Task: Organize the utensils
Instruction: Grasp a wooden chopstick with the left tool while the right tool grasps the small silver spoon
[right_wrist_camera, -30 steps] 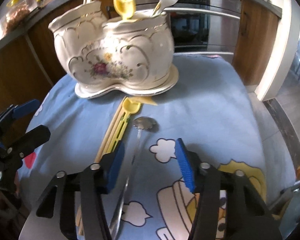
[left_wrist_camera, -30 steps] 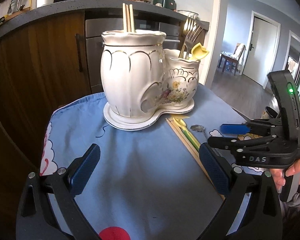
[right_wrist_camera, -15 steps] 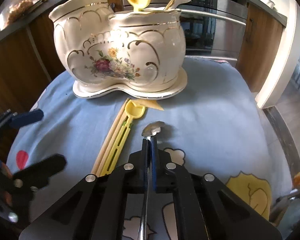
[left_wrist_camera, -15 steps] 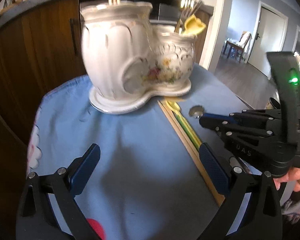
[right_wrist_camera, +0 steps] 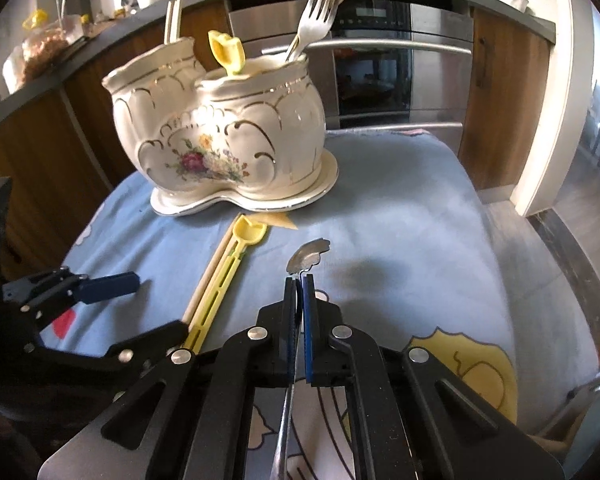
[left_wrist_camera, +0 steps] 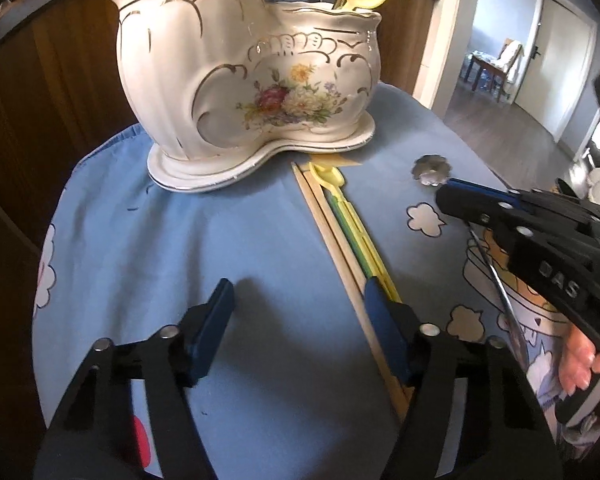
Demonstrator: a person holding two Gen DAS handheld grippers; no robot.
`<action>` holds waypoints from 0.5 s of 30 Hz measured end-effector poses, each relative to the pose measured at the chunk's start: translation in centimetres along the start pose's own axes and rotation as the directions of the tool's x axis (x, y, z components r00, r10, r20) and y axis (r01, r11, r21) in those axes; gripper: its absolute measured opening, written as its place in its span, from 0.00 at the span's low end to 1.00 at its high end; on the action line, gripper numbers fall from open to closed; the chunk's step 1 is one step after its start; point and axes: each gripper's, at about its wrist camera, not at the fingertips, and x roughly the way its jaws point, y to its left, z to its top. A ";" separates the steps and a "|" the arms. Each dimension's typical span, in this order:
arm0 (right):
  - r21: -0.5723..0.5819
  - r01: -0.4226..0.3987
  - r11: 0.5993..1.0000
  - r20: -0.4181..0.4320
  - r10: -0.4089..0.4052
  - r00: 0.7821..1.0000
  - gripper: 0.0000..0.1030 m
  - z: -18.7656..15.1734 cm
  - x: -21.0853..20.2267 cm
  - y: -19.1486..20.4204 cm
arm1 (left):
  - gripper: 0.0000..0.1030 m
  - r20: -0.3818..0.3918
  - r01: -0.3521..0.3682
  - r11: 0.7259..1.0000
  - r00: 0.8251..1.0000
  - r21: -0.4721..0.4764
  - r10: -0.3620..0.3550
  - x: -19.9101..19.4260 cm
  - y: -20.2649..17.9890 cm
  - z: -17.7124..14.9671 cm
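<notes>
A white floral ceramic utensil holder (left_wrist_camera: 252, 76) (right_wrist_camera: 220, 140) stands on the blue cloth, with forks (right_wrist_camera: 316, 20), a yellow spoon (right_wrist_camera: 226, 52) and chopsticks in it. My right gripper (right_wrist_camera: 299, 280) (left_wrist_camera: 444, 196) is shut on a metal spoon (right_wrist_camera: 308, 256) and holds it lifted off the cloth, bowl toward the holder. A yellow spoon (left_wrist_camera: 356, 224) (right_wrist_camera: 224, 284) and wooden chopsticks (left_wrist_camera: 336, 248) lie on the cloth. My left gripper (left_wrist_camera: 300, 308) is open and low over the cloth, its right finger beside the chopsticks.
Dark wooden cabinets (right_wrist_camera: 32, 168) and a steel oven (right_wrist_camera: 400, 72) stand behind the table. The cloth-covered table drops off at its right edge (right_wrist_camera: 496, 240). A doorway and a chair (left_wrist_camera: 508, 60) lie far right.
My right gripper closed on the metal spoon and raised it off the cloth. My left gripper moved forward and down toward the chopsticks, closer to the holder.
</notes>
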 end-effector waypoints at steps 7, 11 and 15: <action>0.006 -0.022 1.000 0.012 0.022 1.000 0.04 -0.1 -0.5 -0.4 | 0.43 -0.030 0.000 0.999 1.000 0.049 0.001 0.4 -1.8 0.9; 0.010 -0.028 1.000 0.013 0.028 1.000 0.04 -0.2 -0.4 -0.6 | 0.36 -0.041 0.013 0.998 0.999 0.059 -0.010 0.7 -1.9 1.3; 0.008 -0.034 0.999 0.024 0.033 0.999 0.04 -0.1 -0.9 -0.7 | 0.04 -0.078 0.074 0.996 0.994 0.044 -0.071 0.7 -0.3 1.7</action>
